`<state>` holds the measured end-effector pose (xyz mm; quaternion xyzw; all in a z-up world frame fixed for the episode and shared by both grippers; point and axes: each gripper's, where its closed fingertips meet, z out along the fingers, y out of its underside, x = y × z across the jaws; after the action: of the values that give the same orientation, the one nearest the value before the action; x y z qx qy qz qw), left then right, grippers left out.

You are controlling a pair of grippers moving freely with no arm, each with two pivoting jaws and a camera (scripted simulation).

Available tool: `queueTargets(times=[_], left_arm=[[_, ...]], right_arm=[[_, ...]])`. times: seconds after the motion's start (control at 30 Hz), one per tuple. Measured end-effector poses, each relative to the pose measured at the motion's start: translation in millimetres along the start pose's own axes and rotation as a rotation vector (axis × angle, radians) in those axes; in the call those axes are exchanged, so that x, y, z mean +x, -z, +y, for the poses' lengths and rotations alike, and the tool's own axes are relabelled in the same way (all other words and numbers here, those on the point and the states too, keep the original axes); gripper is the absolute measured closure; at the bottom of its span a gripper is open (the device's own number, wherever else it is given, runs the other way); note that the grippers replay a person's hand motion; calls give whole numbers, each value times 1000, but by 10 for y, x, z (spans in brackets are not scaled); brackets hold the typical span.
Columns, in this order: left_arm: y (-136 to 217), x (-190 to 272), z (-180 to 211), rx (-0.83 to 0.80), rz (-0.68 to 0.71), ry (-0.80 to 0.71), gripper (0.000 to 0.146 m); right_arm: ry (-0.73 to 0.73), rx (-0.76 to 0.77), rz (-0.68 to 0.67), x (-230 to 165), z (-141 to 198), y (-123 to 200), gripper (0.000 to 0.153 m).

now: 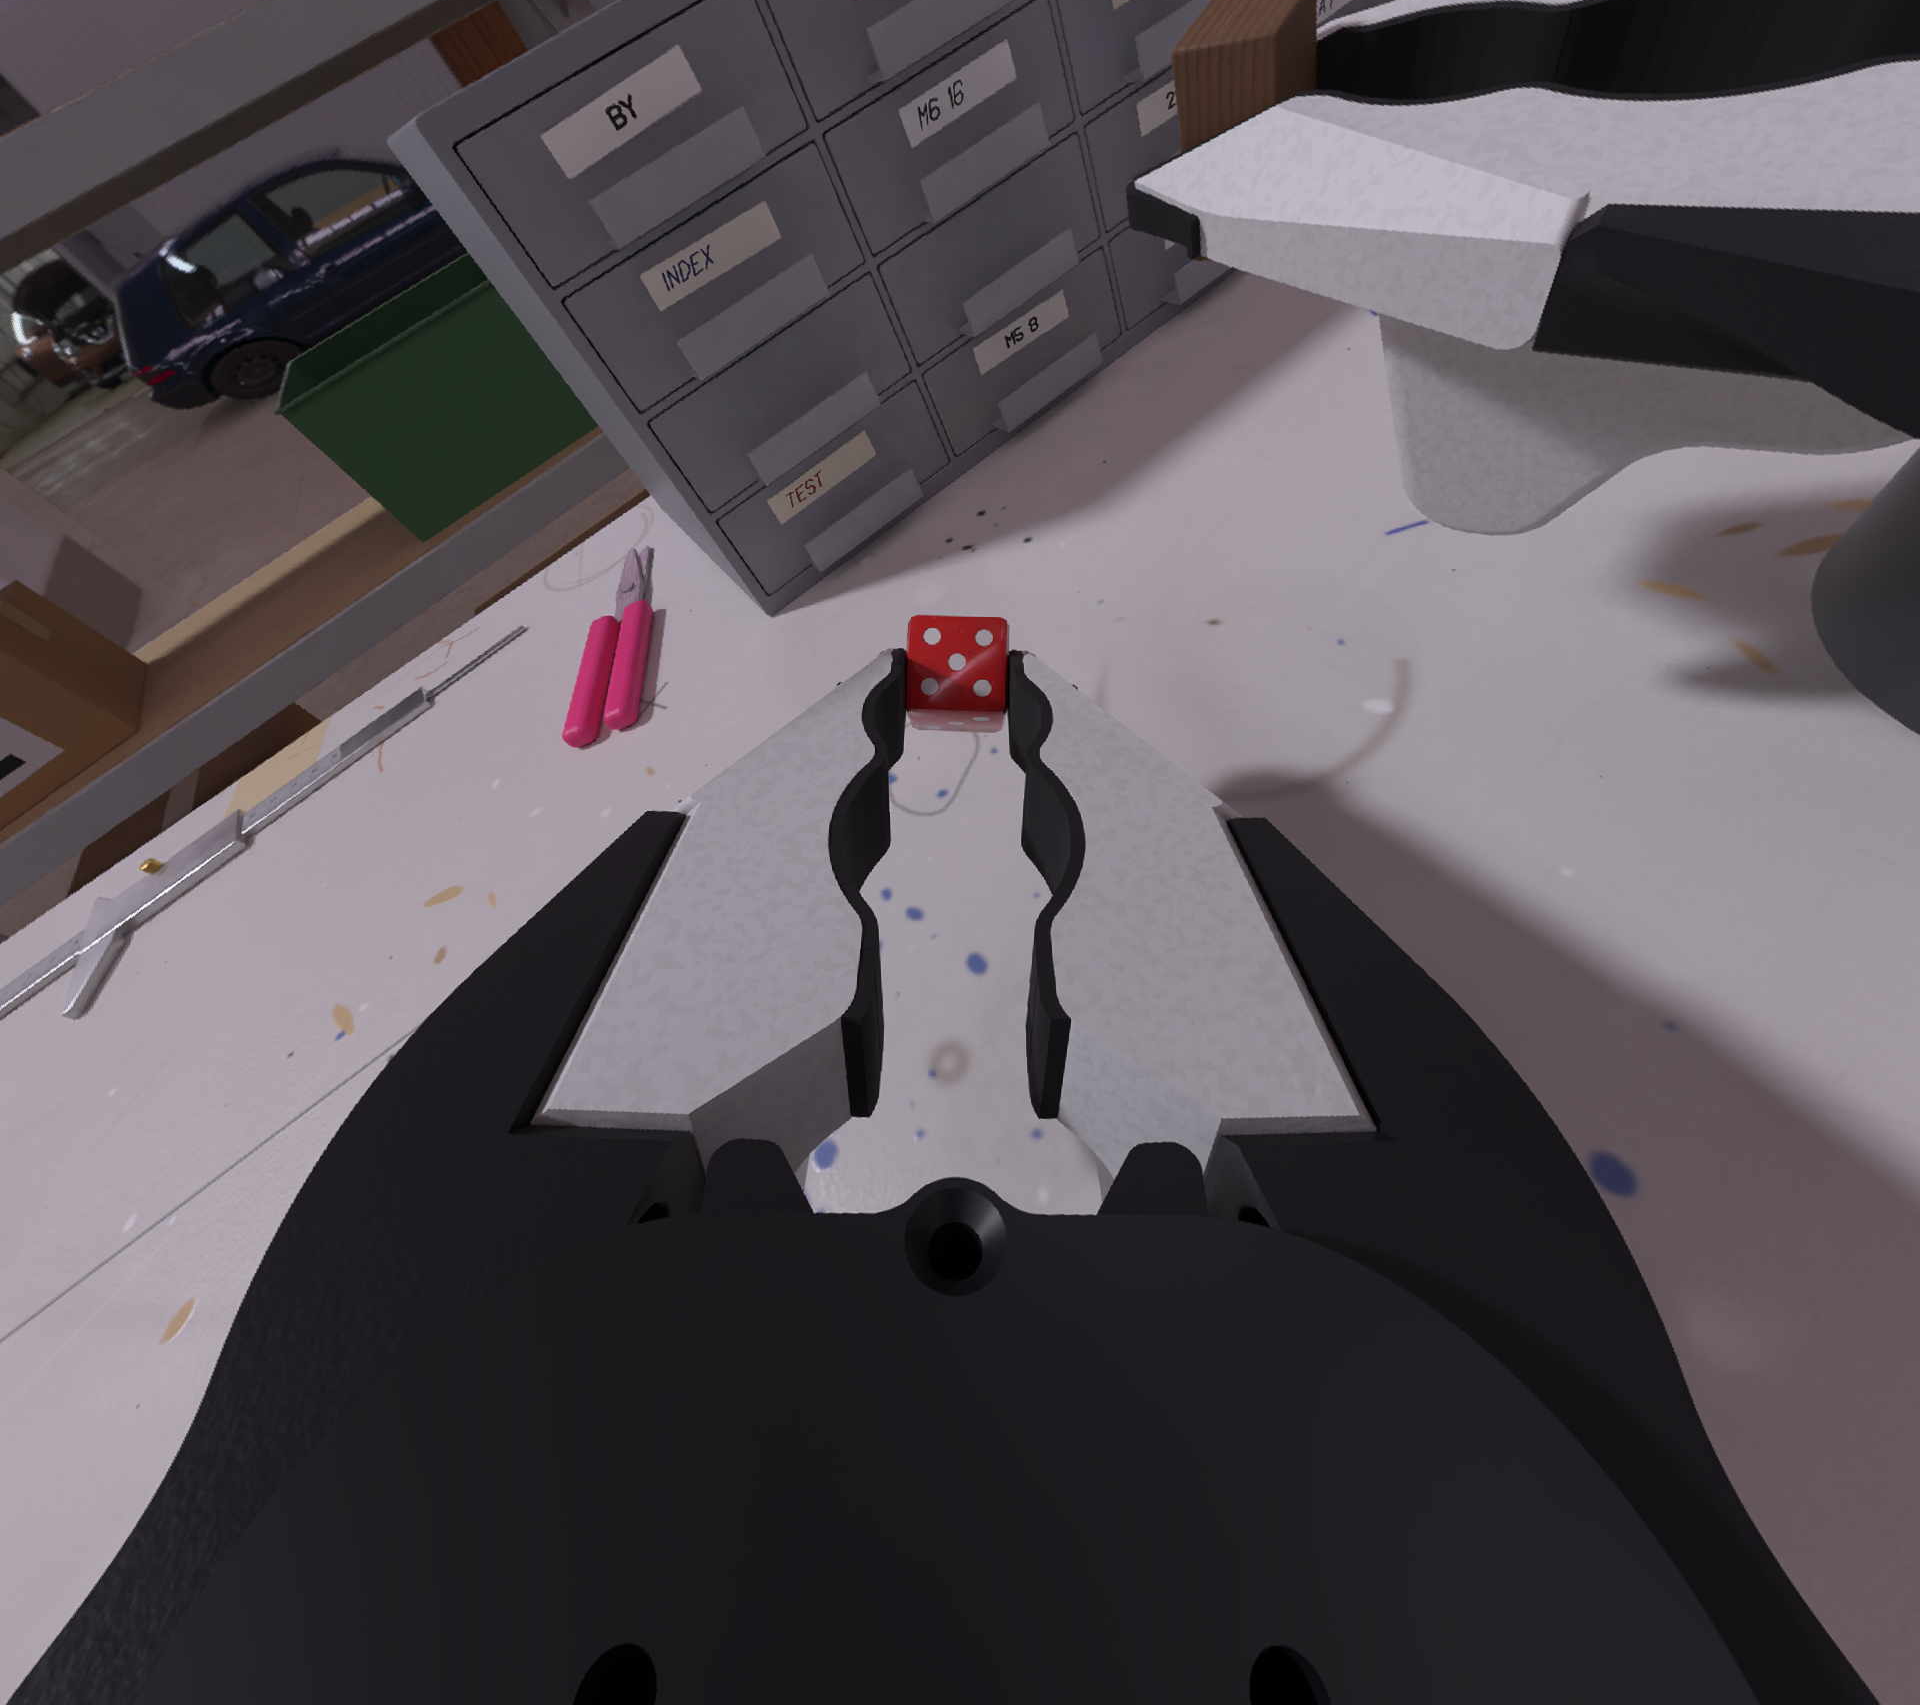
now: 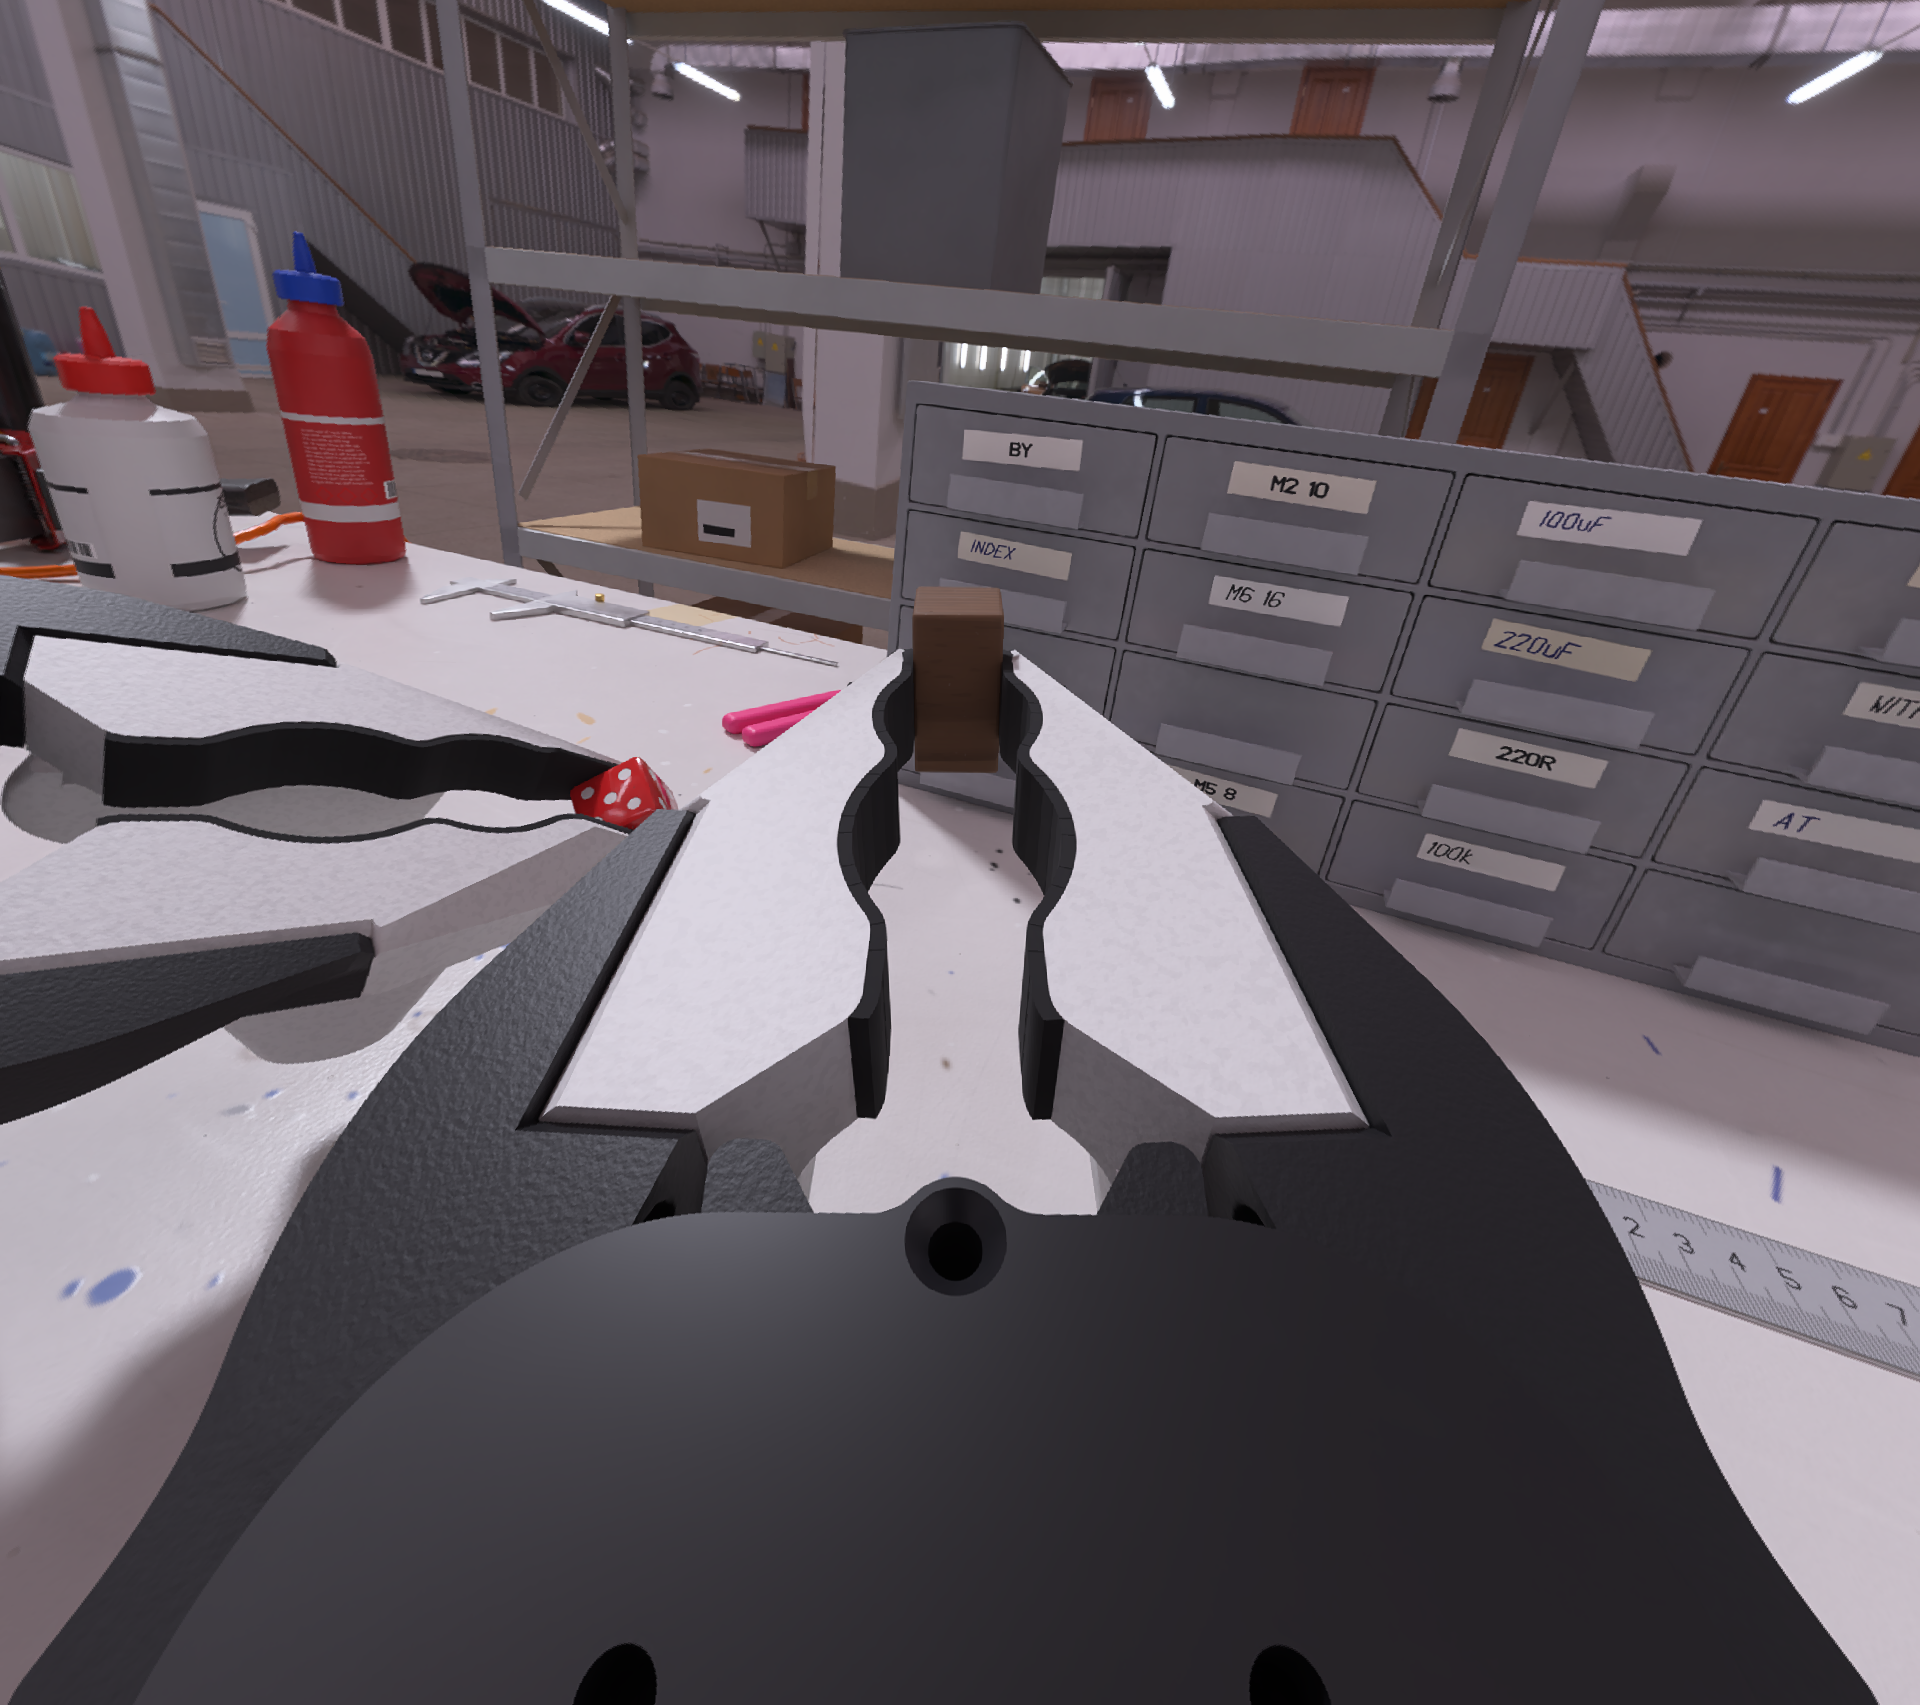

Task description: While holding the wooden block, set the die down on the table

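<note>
Left hand-held gripper (image 1: 957,670) pinching red die (image 1: 957,664) low over tabletop (image 1: 1351,824); right hand-held gripper (image 2: 957,687) clamping wooden block (image 2: 957,679) aloft. Step: placing die. Next: lower, spread fingers, block kept clamped.

the grey drawer cabinet (image 2: 1455,699) carries handwritten paper labels on its drawer fronts. a steel ruler (image 2: 1766,1271) shows printed numerals. the red bottle (image 2: 332,429) bears small print, too fine to read.
</note>
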<state>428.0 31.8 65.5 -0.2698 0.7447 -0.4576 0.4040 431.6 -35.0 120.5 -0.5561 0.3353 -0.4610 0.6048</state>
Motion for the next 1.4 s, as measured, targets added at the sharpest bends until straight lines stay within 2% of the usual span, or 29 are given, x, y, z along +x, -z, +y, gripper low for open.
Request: queueTargets(times=[0.53,0.8,1.07,1.27,1.37,1.4], left_arm=[[4,17,11,-8,7,-3,127],[33,89,439,-405,111,-22,127],[59,143,547,-502,168,74,127],[70,130,563,-500,194,117,127],[72,112,571,-490,200,144,106],[74,109,573,-486,203,150,103]], right_arm=[[7,-2,-16,-36,1,-5,138],[-21,14,6,44,-31,-2,138],[1,19,2,29,-48,-3,138],[1,17,4,41,-42,-10,138],[2,15,5,46,-38,-13,138],[3,14,4,45,-37,-13,138]])
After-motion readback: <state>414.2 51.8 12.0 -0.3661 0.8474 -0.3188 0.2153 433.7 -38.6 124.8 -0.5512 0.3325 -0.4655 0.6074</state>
